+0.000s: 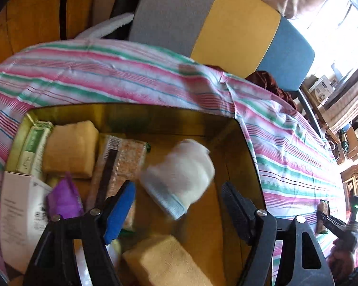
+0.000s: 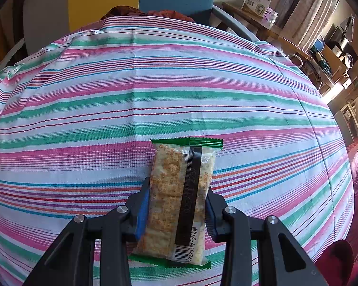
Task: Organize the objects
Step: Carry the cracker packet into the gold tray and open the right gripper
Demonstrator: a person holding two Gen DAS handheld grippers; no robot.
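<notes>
Left wrist view: left gripper (image 1: 179, 205) jaws gape over a white roll (image 1: 181, 174) in the box (image 1: 248, 143); right gripper (image 2: 176, 209) jaws clamp a snack bar (image 2: 179, 197) on the striped worktop (image 2: 155, 83).

Woven cotton-like cloth (image 2: 155, 90), matt and finely ribbed, striped pink, green and white, across the middle of the right wrist frame. Glossy clear plastic wrapper (image 2: 179, 200) with crinkled green sealed ends, lower centre. Matt black plastic fingers (image 2: 143, 205) with blue rubbery pads and shiny metal pins. Shiny gold metal-looking box wall (image 1: 136, 116) at centre of the left wrist frame. Rough porous yellow sponge (image 1: 71, 150) at left. Fluffy white cotton-like wad in thin filmy plastic (image 1: 181, 174) at centre. Matt white printed paper (image 1: 19, 212) at lower left. Crumpled purple film (image 1: 64, 197) beside it.
</notes>
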